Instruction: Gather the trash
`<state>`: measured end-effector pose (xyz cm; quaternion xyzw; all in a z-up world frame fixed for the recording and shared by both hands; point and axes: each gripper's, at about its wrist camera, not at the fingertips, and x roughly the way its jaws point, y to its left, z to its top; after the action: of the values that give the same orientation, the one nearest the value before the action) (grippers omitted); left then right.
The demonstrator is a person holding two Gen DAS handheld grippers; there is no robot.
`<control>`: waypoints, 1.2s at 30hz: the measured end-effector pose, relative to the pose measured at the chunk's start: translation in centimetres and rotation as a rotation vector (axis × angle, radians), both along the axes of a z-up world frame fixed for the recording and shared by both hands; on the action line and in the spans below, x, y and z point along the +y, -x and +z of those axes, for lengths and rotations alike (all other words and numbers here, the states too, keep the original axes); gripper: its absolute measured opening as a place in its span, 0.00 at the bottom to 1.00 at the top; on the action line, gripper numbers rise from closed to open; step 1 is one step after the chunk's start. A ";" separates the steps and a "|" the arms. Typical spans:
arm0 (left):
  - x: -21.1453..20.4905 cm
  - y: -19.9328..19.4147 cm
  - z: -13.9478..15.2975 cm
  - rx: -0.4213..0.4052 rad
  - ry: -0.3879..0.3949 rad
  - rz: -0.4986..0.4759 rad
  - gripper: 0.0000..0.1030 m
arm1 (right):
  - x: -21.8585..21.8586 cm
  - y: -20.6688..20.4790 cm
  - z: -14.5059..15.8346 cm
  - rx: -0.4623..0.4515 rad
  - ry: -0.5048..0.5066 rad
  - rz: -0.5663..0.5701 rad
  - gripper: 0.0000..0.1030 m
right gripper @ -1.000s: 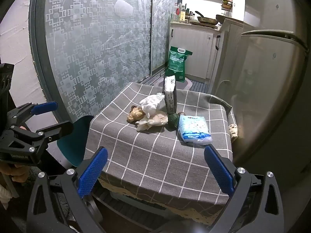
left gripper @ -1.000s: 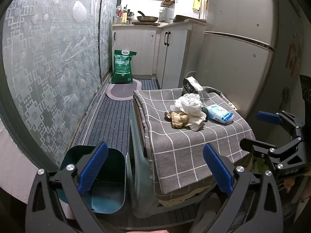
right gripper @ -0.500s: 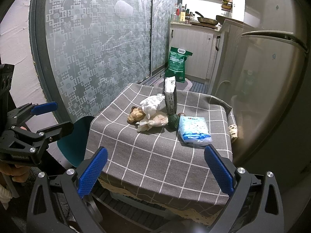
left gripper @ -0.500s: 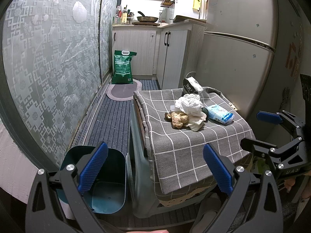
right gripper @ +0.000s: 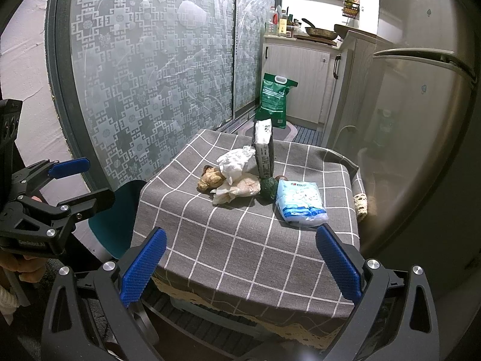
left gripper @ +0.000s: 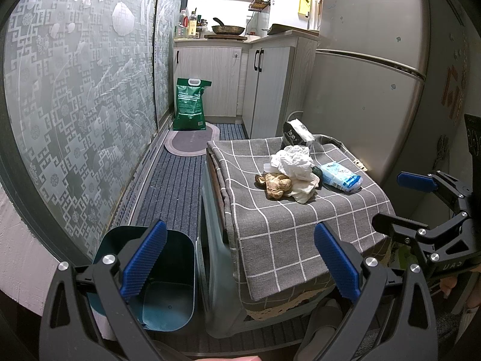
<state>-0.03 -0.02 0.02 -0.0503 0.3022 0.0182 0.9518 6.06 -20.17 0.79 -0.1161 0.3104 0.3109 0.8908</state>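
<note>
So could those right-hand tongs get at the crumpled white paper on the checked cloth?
Probably yes. The right tongs are open and empty, with only bare grey checked tablecloth between them and the crumpled white paper. The upright grey packet stands beside it, not in front.

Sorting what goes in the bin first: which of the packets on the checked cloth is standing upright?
The tall dark-and-white packet at the far side of the pile stands upright. The blue-and-white tissue pack lies flat on the cloth.

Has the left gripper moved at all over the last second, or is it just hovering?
No. The left gripper holds its place: the teal bin and the grey checked tablecloth sit at the same spots against its open fingers as before.
</note>
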 end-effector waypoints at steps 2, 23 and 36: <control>0.0 0.0 0.0 0.000 0.000 0.000 0.97 | 0.0 0.0 0.0 0.000 0.000 0.000 0.98; 0.0 0.0 0.0 -0.002 -0.004 0.000 0.97 | 0.0 0.0 0.0 -0.001 -0.001 -0.001 0.98; 0.3 -0.1 0.7 -0.002 -0.006 -0.002 0.97 | 0.0 0.0 0.0 -0.001 -0.001 0.000 0.98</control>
<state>0.11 0.25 0.72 -0.0472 0.3012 0.0183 0.9522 6.07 -20.14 0.76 -0.1160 0.3097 0.3109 0.8911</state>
